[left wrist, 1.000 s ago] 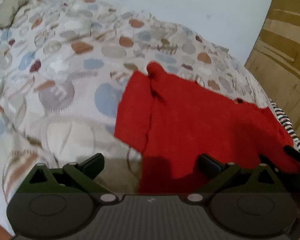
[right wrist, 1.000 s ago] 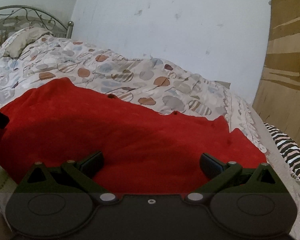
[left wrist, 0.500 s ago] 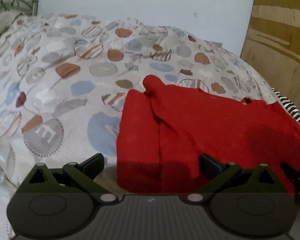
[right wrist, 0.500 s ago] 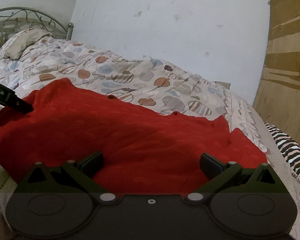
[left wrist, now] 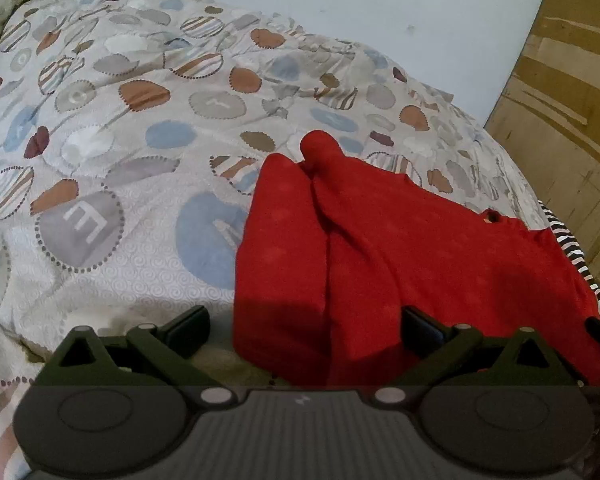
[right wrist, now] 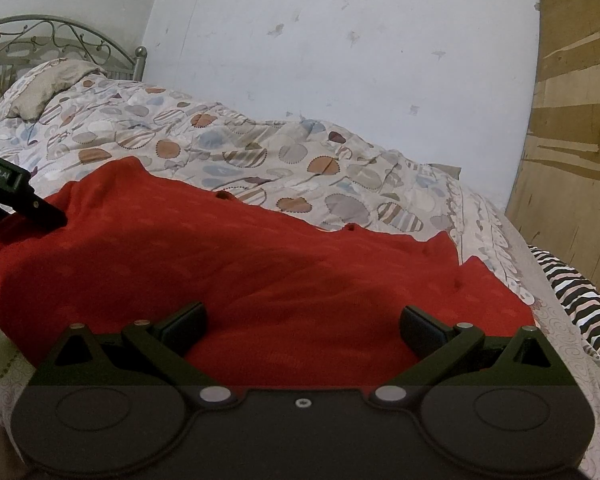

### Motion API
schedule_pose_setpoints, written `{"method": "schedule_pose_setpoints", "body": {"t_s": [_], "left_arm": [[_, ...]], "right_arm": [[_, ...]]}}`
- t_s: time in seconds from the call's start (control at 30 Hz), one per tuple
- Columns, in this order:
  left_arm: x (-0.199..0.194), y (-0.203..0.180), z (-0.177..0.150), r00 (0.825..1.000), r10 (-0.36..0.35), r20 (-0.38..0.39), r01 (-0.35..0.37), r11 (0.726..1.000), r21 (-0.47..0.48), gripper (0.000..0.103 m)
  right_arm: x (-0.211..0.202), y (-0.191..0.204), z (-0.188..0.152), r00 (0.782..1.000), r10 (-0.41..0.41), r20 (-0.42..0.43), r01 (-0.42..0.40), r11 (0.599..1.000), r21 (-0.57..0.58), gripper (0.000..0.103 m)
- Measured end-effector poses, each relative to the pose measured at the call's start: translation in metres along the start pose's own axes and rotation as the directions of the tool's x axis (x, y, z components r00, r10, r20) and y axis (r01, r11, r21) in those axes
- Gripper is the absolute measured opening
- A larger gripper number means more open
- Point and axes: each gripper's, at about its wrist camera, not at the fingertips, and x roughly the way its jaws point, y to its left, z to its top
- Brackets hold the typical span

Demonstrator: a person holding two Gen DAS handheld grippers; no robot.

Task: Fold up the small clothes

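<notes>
— What's ahead of my left tongs?

— The garment lies on the quilt, spreading from between the fingers off to the right.

— And my right tongs?

— Garment straight ahead; pillow and headboard far left, behind it; wall beyond.

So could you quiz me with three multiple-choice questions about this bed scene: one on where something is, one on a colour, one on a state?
1. Where does the red garment lie?
A on the patterned quilt
B on the floor
C on a chair

2. What colour is the wall?
A green
B pale blue-white
C black

3. How do the right gripper jaws stand?
A shut on cloth
B shut on nothing
C open, holding nothing

Answers: 1 A, red cloth spreads over the quilt; 2 B, it looks pale and scuffed; 3 C, the fingers are wide apart above the garment.
</notes>
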Motion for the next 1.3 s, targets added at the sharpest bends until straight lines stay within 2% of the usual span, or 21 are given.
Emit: {"method": "schedule_pose_setpoints", "body": {"t_s": [0.1, 0.2, 0.27, 0.3, 0.37, 0.4, 0.47, 0.53, 0.63, 0.7, 0.77, 0.87, 0.97, 1.07, 1.17, 1.3], "left_arm": [[0.0, 0.0, 0.001, 1.0, 0.0, -0.003, 0.0, 1.0, -0.003, 0.103], [-0.001, 0.0, 0.002, 1.0, -0.01, -0.009, 0.01, 1.0, -0.021, 0.096], [-0.003, -0.001, 0.003, 0.999, -0.03, -0.015, 0.029, 0.999, -0.036, 0.079], [-0.004, -0.002, 0.004, 0.999, -0.034, -0.016, 0.033, 0.998, -0.044, 0.075], [-0.007, -0.007, 0.004, 0.999, -0.032, -0.012, 0.031, 0.998, -0.05, 0.055], [-0.009, -0.01, 0.004, 1.0, -0.03, -0.006, 0.03, 0.998, -0.054, 0.05], [-0.013, -0.018, 0.005, 1.0, -0.009, 0.01, 0.009, 0.998, -0.063, 0.031], [-0.018, -0.03, 0.009, 0.999, 0.029, 0.029, -0.027, 0.998, -0.054, 0.024], [-0.031, -0.054, 0.018, 0.995, 0.062, 0.077, -0.064, 0.998, 0.019, 0.021], [-0.041, -0.073, 0.029, 0.994, 0.05, 0.101, -0.057, 0.996, 0.065, 0.02], [-0.047, -0.095, 0.043, 0.993, 0.015, 0.115, -0.027, 0.994, 0.104, 0.019], [-0.05, -0.134, 0.061, 0.992, -0.045, 0.121, 0.023, 0.984, 0.176, 0.019], [-0.048, -0.186, 0.07, 0.986, -0.128, 0.107, 0.094, 0.956, 0.277, 0.019], [-0.038, -0.237, 0.064, 0.981, -0.186, 0.047, 0.156, 0.916, 0.369, 0.019], [-0.016, -0.274, 0.041, 0.979, -0.199, -0.036, 0.194, 0.875, 0.443, 0.019], [0.023, -0.289, 0.006, 0.964, -0.19, -0.187, 0.256, 0.859, 0.443, 0.019]], "right_arm": [[0.0, 0.0, 0.0, 1.0, 0.0, 0.0, 0.0, 1.0, 0.0, 0.103], [0.0, 0.0, 0.0, 1.0, -0.001, 0.001, 0.001, 1.0, 0.0, 0.103], [0.0, 0.0, 0.0, 1.0, -0.001, 0.002, 0.001, 1.0, 0.001, 0.103], [0.0, 0.0, -0.001, 1.0, -0.001, 0.002, 0.001, 1.0, 0.0, 0.103], [0.0, 0.0, -0.001, 1.0, -0.001, 0.002, 0.001, 1.0, 0.001, 0.103], [0.0, 0.0, -0.001, 1.0, -0.001, 0.002, 0.001, 1.0, 0.001, 0.103], [0.0, 0.0, -0.001, 1.0, -0.002, 0.003, 0.002, 1.0, 0.001, 0.103], [-0.001, 0.0, -0.001, 1.0, -0.004, 0.003, 0.004, 1.0, 0.0, 0.103], [-0.004, -0.001, 0.005, 1.0, -0.008, 0.002, 0.008, 1.0, -0.002, 0.103], [-0.009, -0.005, 0.013, 1.0, -0.01, 0.005, 0.01, 1.0, -0.002, 0.103], [-0.016, -0.007, 0.018, 0.999, -0.026, 0.021, 0.027, 0.999, -0.029, 0.103], [-0.027, -0.013, 0.021, 0.994, -0.095, 0.056, 0.101, 0.986, -0.134, 0.103], [-0.037, -0.028, 0.02, 0.985, -0.163, 0.063, 0.171, 0.971, -0.169, 0.103], [-0.043, -0.05, 0.015, 0.973, -0.229, 0.033, 0.232, 0.961, -0.152, 0.103], [-0.048, -0.072, 0.005, 0.962, -0.272, -0.009, 0.269, 0.956, -0.118, 0.103], [-0.049, -0.091, -0.014, 0.953, -0.296, -0.062, 0.29, 0.952, -0.097, 0.102]]}}
